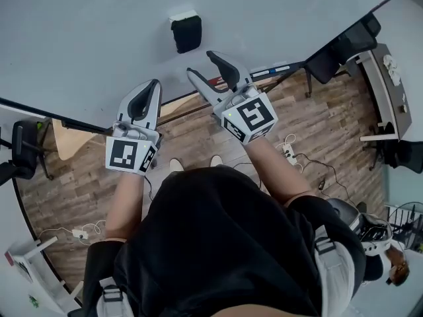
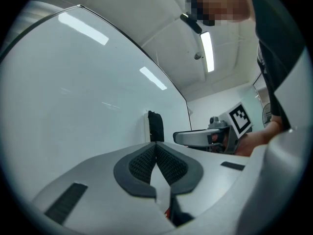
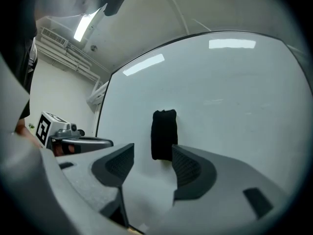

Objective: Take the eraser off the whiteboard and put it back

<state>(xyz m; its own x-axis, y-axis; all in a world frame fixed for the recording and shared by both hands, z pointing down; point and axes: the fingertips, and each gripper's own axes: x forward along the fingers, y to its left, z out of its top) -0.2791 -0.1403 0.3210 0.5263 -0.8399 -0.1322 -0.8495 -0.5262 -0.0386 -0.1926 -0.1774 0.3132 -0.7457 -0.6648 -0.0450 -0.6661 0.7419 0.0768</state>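
A black eraser (image 1: 186, 32) clings to the whiteboard (image 1: 79, 38), upright, and nothing touches it. My right gripper (image 1: 204, 65) points at the board just below and to the right of the eraser; its jaws stand open and empty. In the right gripper view the eraser (image 3: 164, 134) shows beyond the gap between the two pads, closer to the right pad. My left gripper (image 1: 153, 86) hovers further left with its pads together and nothing held. From the left gripper view the eraser (image 2: 155, 126) is seen edge-on on the board, ahead of the shut pads.
Below the board runs a marker tray (image 1: 268, 72) with pens on it. A wooden floor (image 1: 79, 183) lies underneath, with cables and a power strip (image 1: 288, 150). Black chairs (image 1: 344, 48) and a desk (image 1: 386, 84) stand at the right, another chair (image 1: 20, 150) at the left.
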